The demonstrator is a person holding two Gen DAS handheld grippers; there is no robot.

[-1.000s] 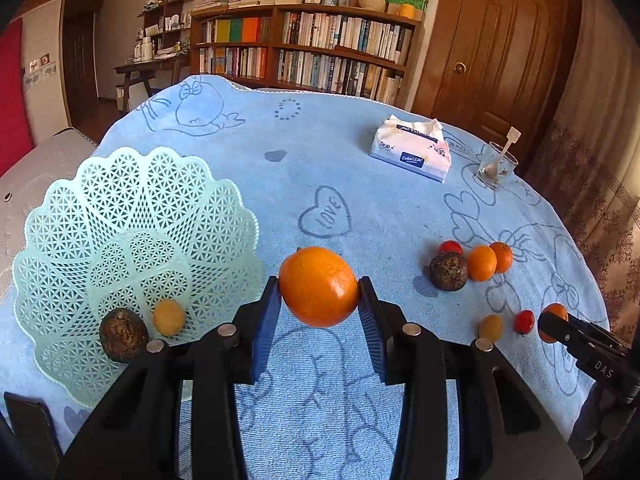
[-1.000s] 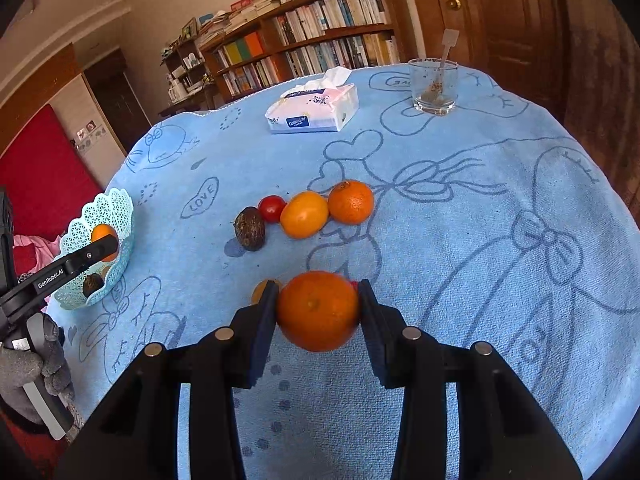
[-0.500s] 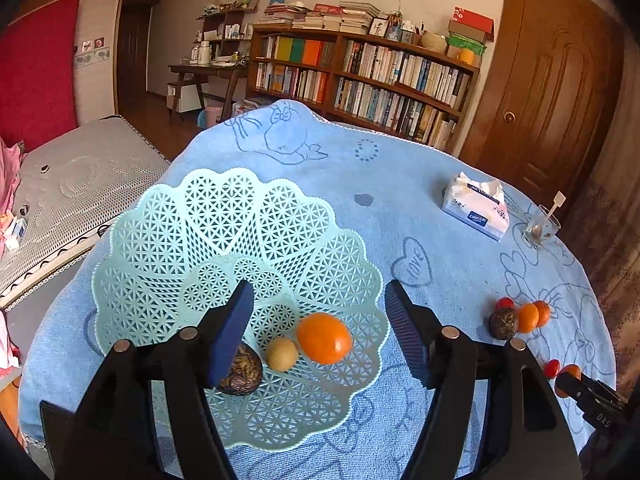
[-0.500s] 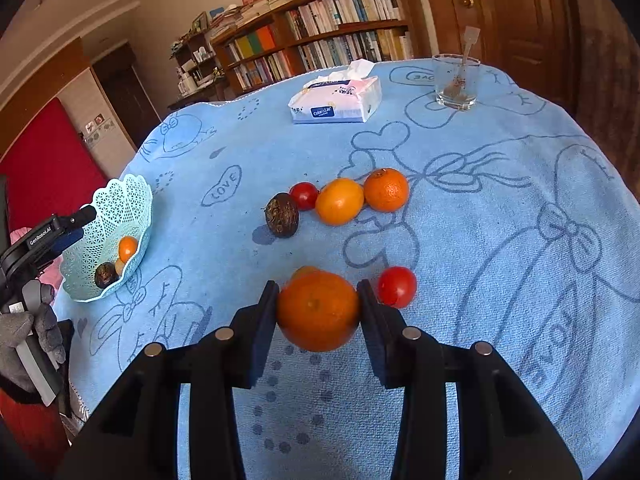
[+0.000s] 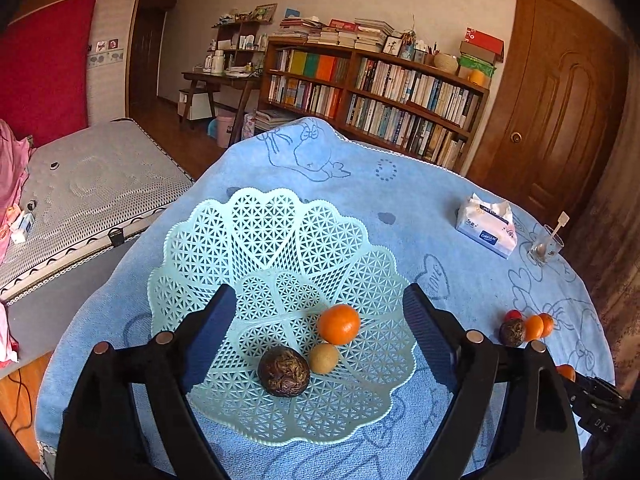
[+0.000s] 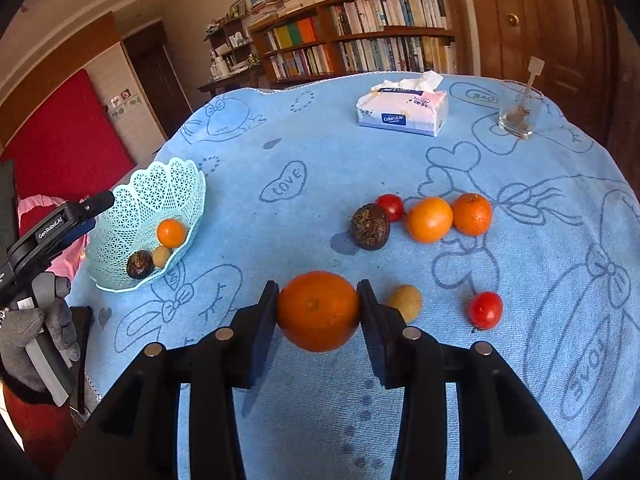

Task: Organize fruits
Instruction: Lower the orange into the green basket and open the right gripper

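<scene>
A blue tablecloth (image 6: pixel 320 152) printed with hearts and bows is covering the round table, and everything else is sitting on it. At its left edge the pale green lattice basket (image 5: pixel 280 232) is lying under the left gripper (image 5: pixel 318 332), whose jaws are standing spread wide with nothing between them. Inside the basket three fruits are resting close together: a small orange (image 5: pixel 338 324), a dark wrinkled fruit (image 5: pixel 283 372) and a small tan fruit (image 5: pixel 323 358) touching both of them.

The right gripper (image 6: pixel 318 312) is hanging over the near part of the cloth, its jaws pinching a large orange (image 6: pixel 318 311) from either side (the fruit is filling the whole gap). Just beside its right jaw a tan fruit (image 6: pixel 405 302) is lying on the cloth, and a red tomato (image 6: pixel 485 310) is sitting a little further right.

Further back, a row of four is lying near the middle of the table: a second dark wrinkled fruit (image 6: pixel 370 226), a smaller tomato (image 6: pixel 390 207) touching it from behind, then a smooth orange (image 6: pixel 429 219) and a dimpled tangerine (image 6: pixel 472 214) side by side.

Near the far edge a tissue pack (image 6: pixel 402 110) is lying flat, and a glass (image 6: pixel 518 114) holding a spoon is standing well to its right. A gloved hand (image 6: pixel 36 328) is gripping the left tool's handle.
</scene>
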